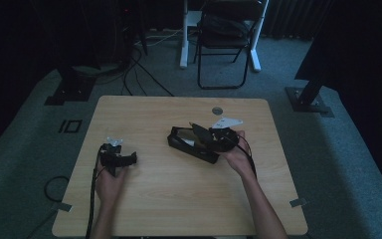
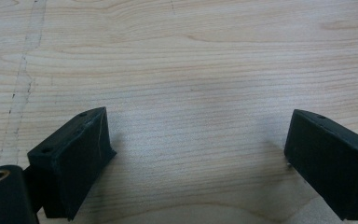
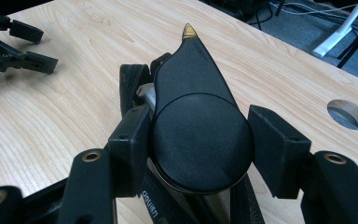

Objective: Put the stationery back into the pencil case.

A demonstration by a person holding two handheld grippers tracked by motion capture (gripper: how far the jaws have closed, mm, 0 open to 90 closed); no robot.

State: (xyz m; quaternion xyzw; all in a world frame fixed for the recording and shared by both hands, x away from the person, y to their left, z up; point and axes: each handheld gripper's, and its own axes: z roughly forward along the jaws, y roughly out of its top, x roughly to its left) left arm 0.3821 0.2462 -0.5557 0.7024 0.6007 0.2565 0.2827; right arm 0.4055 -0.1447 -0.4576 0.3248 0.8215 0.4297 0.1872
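A black teardrop-shaped device [image 3: 198, 126] with a brass tip [image 3: 189, 31] lies on a black rectangular base [image 1: 189, 144] marked "deli" near the table's middle. My right gripper [image 3: 200, 154] is shut on the device's round end, one pad against each side. In the high view my right gripper [image 1: 210, 138] reaches in from the right over the base. My left gripper [image 1: 128, 159] rests on the wood at the left. Its jaws stand wide apart, and between the left gripper's fingertips [image 2: 196, 158] there is only bare wood. It also appears far off as the left gripper [image 3: 21, 49].
The wooden table [image 1: 179, 199] has a round cable hole [image 1: 217, 110] near its far edge. A folding chair [image 1: 226, 40] and white desk legs stand beyond it. Cables run over the carpet at the left, and a dark stand base [image 1: 308, 99] sits at the right.
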